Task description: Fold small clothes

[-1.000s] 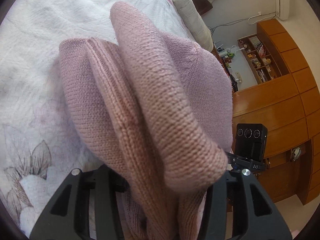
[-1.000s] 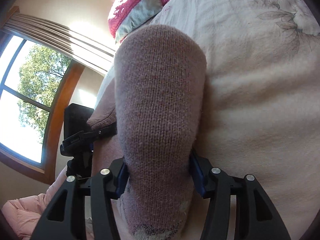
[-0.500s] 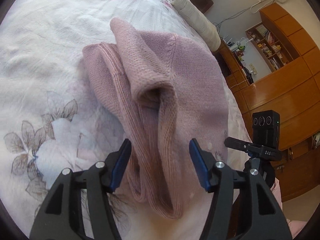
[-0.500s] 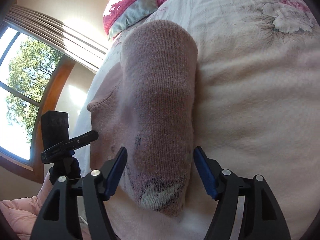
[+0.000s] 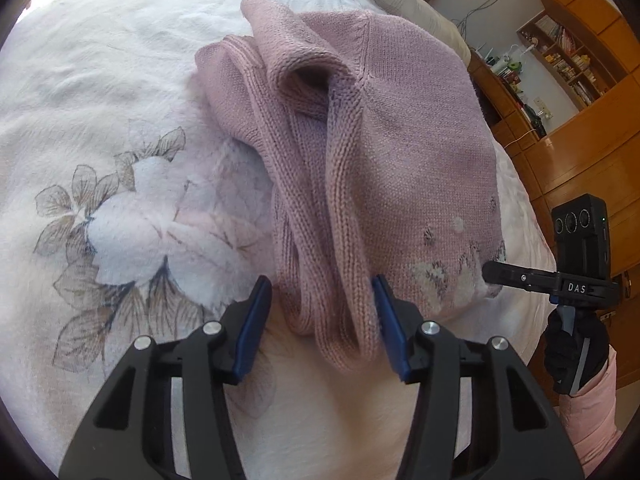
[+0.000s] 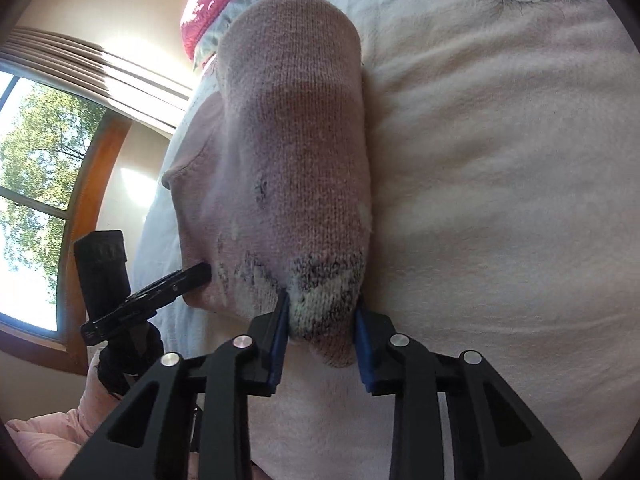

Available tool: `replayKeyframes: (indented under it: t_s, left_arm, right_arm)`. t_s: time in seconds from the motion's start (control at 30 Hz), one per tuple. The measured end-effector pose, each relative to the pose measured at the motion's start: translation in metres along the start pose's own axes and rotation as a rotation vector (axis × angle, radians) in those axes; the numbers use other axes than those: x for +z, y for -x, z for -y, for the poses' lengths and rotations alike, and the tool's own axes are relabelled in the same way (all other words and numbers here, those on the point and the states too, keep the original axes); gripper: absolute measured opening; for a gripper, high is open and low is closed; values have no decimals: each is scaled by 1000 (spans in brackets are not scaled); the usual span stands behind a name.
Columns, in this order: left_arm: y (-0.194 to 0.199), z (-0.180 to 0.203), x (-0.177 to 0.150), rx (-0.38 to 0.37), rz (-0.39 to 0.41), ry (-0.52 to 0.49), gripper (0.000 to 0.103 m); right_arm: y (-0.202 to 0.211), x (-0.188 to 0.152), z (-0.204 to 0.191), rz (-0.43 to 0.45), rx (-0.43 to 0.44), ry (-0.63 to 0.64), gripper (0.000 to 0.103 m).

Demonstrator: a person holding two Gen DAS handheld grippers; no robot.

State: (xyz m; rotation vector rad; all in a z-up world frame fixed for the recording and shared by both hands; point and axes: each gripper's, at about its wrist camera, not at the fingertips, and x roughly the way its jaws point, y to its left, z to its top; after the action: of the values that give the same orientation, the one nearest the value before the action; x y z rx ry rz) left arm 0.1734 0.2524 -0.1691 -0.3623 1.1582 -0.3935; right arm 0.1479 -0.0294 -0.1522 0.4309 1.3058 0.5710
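On the left, the left gripper [image 5: 322,320] stands wide, its jaws either side of the pink knit sweater's [image 5: 400,152] bunched edge on the bedspread [image 5: 100,100]. The right gripper [image 6: 322,316] looks narrower, its pads [image 6: 280,336] brushing the patterned hem, likely letting the fold settle.

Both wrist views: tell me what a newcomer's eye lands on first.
The pink knitted sweater, lying bunched in folds on the white floral bedspread. The open left gripper straddles its near edge; the right gripper brackets the patterned hem. A sunlit window glows at the right view's left edge.
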Motion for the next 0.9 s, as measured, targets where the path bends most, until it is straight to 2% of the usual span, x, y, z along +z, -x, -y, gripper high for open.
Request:
replayKeyframes:
  t_s: [0.13, 0.23, 0.27, 0.3, 0.33, 0.4, 0.5, 0.67, 0.73, 0.83, 0.9]
  left_arm:
    - [-6, -2, 1, -2, 0, -2, 52]
    - [-2, -4, -2, 2, 2, 2, 53]
    - [2, -3, -4, 6, 2, 7, 53]
    - [7, -4, -9, 15, 9, 14, 55]
    - [14, -5, -11, 31, 18, 16, 59]
    - [26, 1, -17, 66, 32, 11, 60]
    - [46, 8, -25, 132, 63, 29, 75]
    - [75, 28, -39, 213, 93, 35, 82]
    - [84, 36, -43, 215, 91, 43, 82]
    - [93, 44, -54, 246, 94, 34, 82]
    - [98, 50, -57, 261, 94, 25, 83]
  right_arm:
    - [-15, -2, 6, 17, 0, -28, 31]
    - [-13, 1, 4, 42, -4, -30, 38]
    - [-9, 1, -2, 58, -31, -11, 49]
    - [-5, -1, -9, 70, -64, 9, 57]
    - [0, -5, -14, 79, -103, 30, 60]
    - [9, -13, -26, 97, -182, 66, 74]
    - [16, -24, -47, 103, -298, 82, 89]
    - [18, -46, -71, 83, -483, 61, 89]
    - [21, -55, -77, 78, -550, 74, 89]
    - [24, -66, -88, 63, -522, 85, 89]
    - [30, -74, -92, 60, -518, 81, 93]
